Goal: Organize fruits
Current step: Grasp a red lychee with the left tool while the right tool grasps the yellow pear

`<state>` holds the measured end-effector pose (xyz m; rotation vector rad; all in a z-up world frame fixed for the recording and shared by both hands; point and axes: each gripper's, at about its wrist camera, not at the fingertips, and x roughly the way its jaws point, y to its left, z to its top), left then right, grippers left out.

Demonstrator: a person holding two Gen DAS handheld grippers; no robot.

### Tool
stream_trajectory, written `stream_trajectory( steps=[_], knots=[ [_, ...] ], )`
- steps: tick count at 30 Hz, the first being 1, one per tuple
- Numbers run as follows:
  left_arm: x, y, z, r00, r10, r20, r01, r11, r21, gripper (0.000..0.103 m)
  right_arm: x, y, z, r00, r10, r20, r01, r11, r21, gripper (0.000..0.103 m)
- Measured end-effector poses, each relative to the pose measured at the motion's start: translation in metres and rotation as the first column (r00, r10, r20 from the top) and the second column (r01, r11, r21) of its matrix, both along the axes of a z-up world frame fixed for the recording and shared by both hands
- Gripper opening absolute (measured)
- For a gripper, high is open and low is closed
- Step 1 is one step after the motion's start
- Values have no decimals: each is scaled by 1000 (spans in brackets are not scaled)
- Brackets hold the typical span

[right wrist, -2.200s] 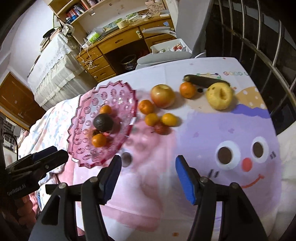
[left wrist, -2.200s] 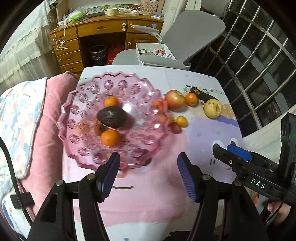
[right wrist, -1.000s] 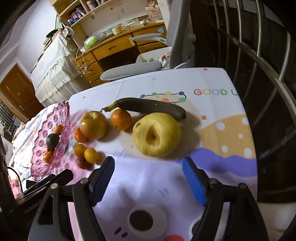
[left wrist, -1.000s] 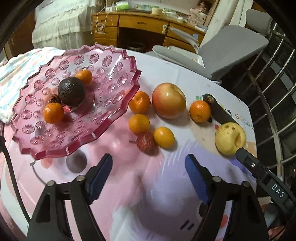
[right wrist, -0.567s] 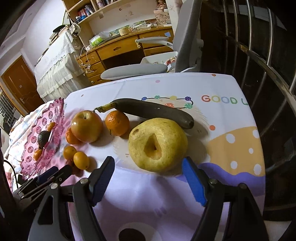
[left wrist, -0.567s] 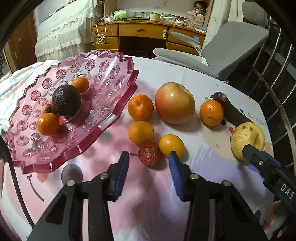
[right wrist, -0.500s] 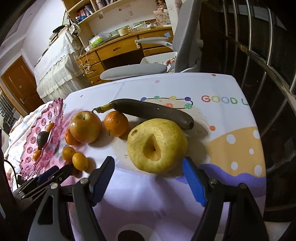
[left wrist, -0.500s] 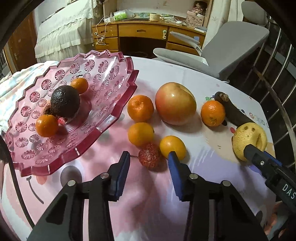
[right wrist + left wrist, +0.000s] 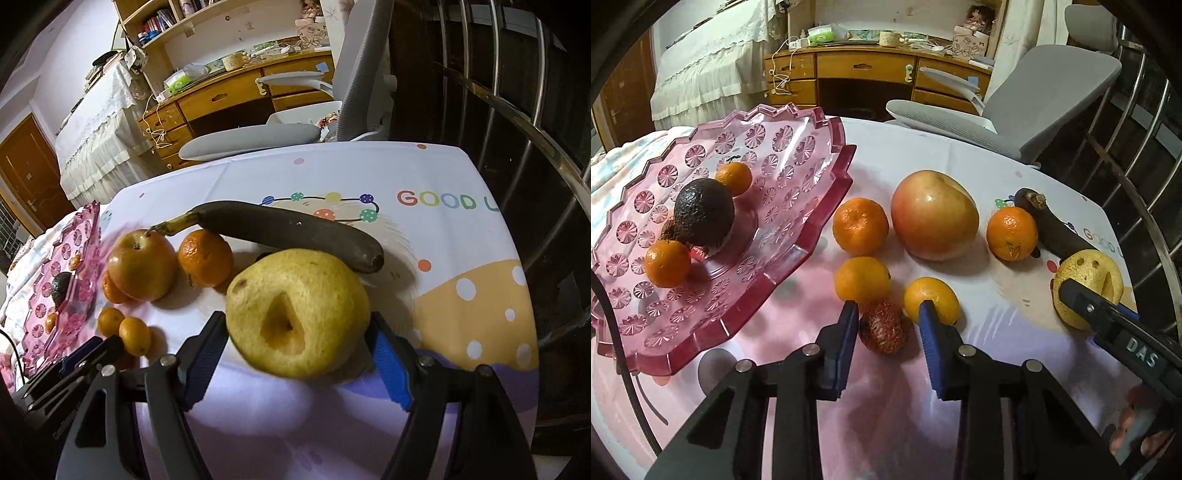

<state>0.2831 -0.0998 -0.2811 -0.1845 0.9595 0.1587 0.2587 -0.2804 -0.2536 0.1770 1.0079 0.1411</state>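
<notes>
In the left wrist view my left gripper (image 9: pixel 887 312) is open with its jaws on either side of a red lychee (image 9: pixel 884 325) on the tablecloth, a small gap on each side. Oranges (image 9: pixel 860 226), an apple (image 9: pixel 933 219) and a dark banana (image 9: pixel 1057 228) lie beyond. A pink glass plate (image 9: pixel 798 254) on the left holds an avocado (image 9: pixel 703 211) and small oranges. In the right wrist view my right gripper (image 9: pixel 295 326) is open around a yellow pear (image 9: pixel 297 312), jaws close to its sides. The pear also shows in the left wrist view (image 9: pixel 1087 271).
A grey office chair (image 9: pixel 1008 110) and a wooden desk (image 9: pixel 871 74) stand behind the table. A metal railing (image 9: pixel 517 92) runs along the right side. A pink and white blanket (image 9: pixel 613 162) lies left of the plate.
My left gripper has moved forward and narrowed its jaws around the lychee. My right gripper has moved forward so the pear now sits between its jaws.
</notes>
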Motion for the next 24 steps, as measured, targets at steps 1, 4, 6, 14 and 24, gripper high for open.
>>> stream_trajectory(
  steps=[1,4,6,14,24],
  knots=[
    [0,0,0,1000,-3,3,3,1000,-3,33,2,1,-1,1000,0,2,0,1000,-5,76],
    [1,2,-1,1000,-13,12,13,1000,-17,33,6,5,-4,1000,7,1,-6,999,-33,76],
    [1,3,-1,1000,-18,16,19,1000,-21,33,8,8,-6,1000,14,-2,-14,998,-58,76],
    [-4,13,-4,1000,1,10,-1,998,-55,33,8,11,-6,1000,12,-11,-13,996,-89,75],
    [-13,17,-10,1000,-12,-13,11,996,-87,30,4,10,-4,999,-4,-43,1,997,-81,75]
  ],
)
